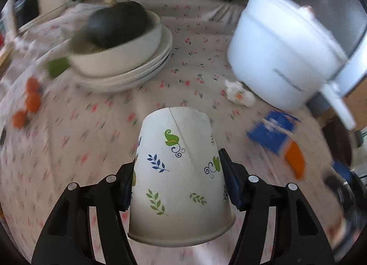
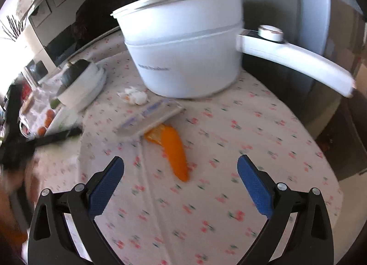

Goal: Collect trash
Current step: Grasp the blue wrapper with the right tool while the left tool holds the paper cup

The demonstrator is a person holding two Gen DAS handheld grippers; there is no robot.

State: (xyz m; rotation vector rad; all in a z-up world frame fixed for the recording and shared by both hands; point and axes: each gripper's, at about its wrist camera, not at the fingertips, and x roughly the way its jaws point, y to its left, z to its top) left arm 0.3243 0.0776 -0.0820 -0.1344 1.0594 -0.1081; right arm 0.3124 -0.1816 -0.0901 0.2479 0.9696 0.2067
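Left wrist view: my left tool (image 1: pixel 177 179) is clamped on the paper cup (image 1: pixel 179 173), mouth toward me; squeezing harder could crush it. A bowl (image 1: pixel 119 58) holds something dark.

Right wrist view: my right tool (image 2: pixel 181 176) gapes above the orange peel (image 2: pixel 174 148) on the surface (image 2: pixel 252 138); it may slide.

Ahead of the wide-open right tool (image 2: pixel 180 168) bare worktop (image 2: pixel 263 132) lies free to the right, while the orange peel (image 2: pixel 174 150), flat packet (image 2: pixel 149 115) and white pot (image 2: pixel 183 54) block the middle, plates (image 2: pixel 96 81) the left.
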